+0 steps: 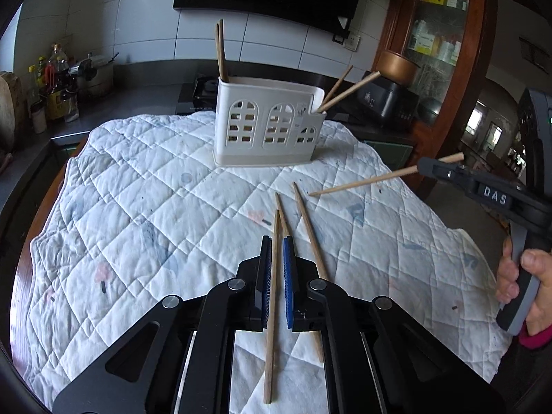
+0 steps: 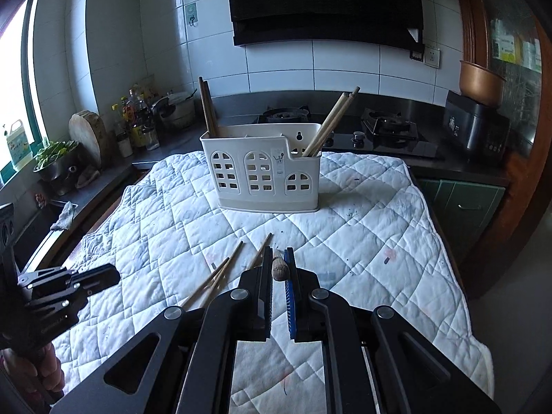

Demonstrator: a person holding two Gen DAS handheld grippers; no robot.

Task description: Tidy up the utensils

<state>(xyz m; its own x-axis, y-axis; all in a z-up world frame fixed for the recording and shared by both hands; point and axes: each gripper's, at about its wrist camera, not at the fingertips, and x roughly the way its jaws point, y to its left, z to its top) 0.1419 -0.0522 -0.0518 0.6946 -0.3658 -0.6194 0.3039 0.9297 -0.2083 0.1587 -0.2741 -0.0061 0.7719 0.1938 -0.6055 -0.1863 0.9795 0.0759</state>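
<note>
A white utensil holder (image 1: 269, 127) (image 2: 262, 169) stands at the far side of the quilted cloth (image 1: 155, 207), with chopsticks upright in its left end and leaning out of its right end. My left gripper (image 1: 277, 239) is shut on a wooden chopstick (image 1: 272, 310) that runs lengthwise between its pads, above the cloth. Two more chopsticks (image 1: 308, 231) lie on the cloth just beyond and under it. My right gripper (image 2: 278, 252) (image 1: 421, 167) is shut on another chopstick (image 1: 362, 181), held nearly level; its butt end (image 2: 280, 269) shows between the pads. The left gripper (image 2: 103, 274) appears at the left of the right wrist view.
Behind the cloth-covered table runs a dark counter with a gas stove (image 2: 386, 127), a black cooker (image 2: 472, 131), bottles (image 2: 134, 124) and a round chopping board (image 2: 86, 134). A wooden glass-front cabinet (image 1: 438, 34) stands at the right. A person's hand (image 1: 531, 276) grips the right tool's handle.
</note>
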